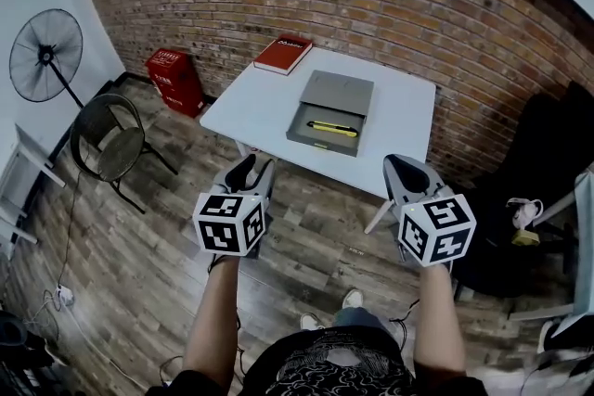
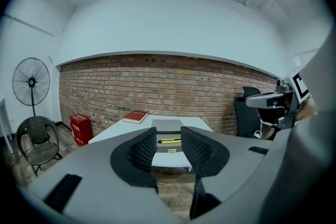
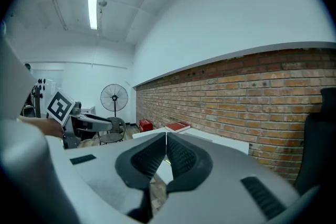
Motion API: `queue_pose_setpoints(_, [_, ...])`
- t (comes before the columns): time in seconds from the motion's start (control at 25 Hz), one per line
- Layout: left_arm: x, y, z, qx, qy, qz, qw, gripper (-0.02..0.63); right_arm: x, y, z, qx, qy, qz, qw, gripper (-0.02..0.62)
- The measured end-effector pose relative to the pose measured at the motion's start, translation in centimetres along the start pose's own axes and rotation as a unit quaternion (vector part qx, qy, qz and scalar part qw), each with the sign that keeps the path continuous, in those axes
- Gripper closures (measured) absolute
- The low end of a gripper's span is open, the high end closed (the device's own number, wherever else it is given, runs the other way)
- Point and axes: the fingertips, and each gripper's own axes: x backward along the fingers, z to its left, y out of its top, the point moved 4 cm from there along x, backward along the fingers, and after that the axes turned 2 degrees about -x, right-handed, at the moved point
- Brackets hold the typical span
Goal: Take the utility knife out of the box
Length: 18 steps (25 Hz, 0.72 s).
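One yellow utility knife [image 1: 332, 128] inside one open grey box [image 1: 339, 93]; one red book [image 1: 283, 54]; left gripper [image 1: 252, 169] parted, right gripper [image 1: 408, 169] closed, both empty.

On the table [image 1: 408, 111] ahead of me sits the box [image 1: 320, 144], utility knife [image 1: 333, 128] inside; a book [image 1: 283, 54] lies behind it, chair [image 1: 109, 139] and fan [image 1: 45, 56] stand left.

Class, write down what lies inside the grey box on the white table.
A yellow utility knife lies in the open box. Anything beneath the knife, or hidden behind the box's near wall, cannot be seen.
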Motion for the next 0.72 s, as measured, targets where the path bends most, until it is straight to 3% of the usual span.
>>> queue_pose_setpoints(0.32, [-5.6, 0.6, -0.9, -0.018, -0.021, 0.006, 0.9996, 0.459, -2.9, -0.2, -3.5, -0.011, -0.021, -0.008, 1.0, 0.575])
queue_pose_setpoints(0.72, [-15.9, 2.7, 0.6, -0.029, -0.019, 0.022, 0.9992, 0.46, -11.3, 0.1, -10.7, -0.033, -0.019, -0.006, 0.999, 0.574])
